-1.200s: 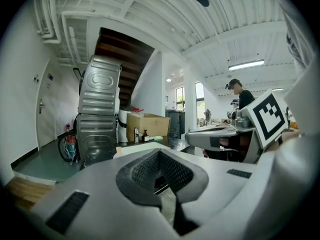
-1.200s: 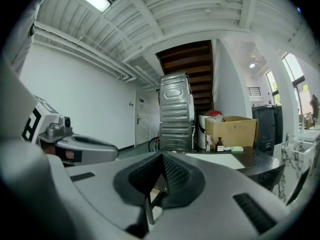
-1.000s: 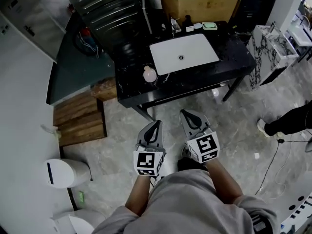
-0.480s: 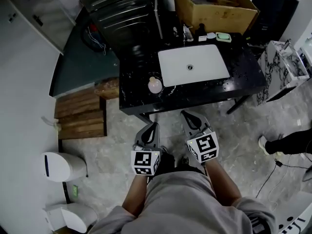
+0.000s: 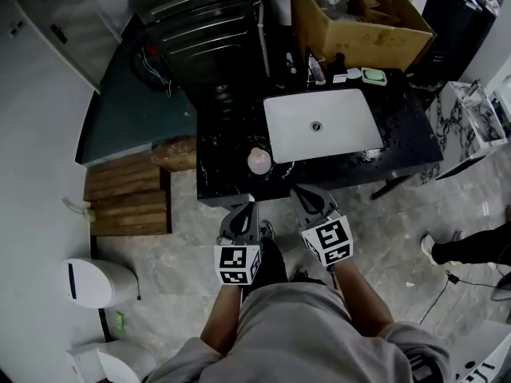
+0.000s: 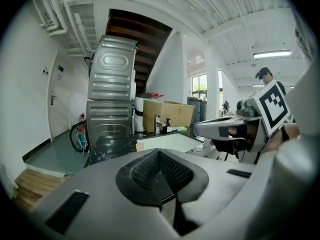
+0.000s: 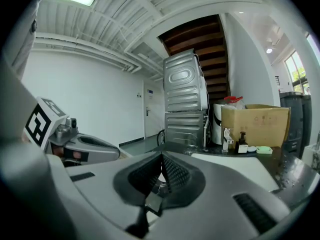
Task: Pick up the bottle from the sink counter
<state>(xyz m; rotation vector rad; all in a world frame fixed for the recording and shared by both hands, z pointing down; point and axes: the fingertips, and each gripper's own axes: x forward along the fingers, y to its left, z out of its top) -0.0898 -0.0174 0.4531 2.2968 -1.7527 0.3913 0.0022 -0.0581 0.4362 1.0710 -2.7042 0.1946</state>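
Head view: cardboard box (image 5: pixel 375 42) behind sink (image 5: pixel 351 130).

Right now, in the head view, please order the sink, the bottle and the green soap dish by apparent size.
Sink: clearly largest.
Bottle and green soap dish: nearly alike; the bottle's top is nearer the camera, so I leave them unranked.

Cardboard box (image 5: pixel 375 48), grey stacked machines (image 5: pixel 200 22), wooden pallet (image 5: pixel 128 202), white bin (image 5: pixel 97 282)
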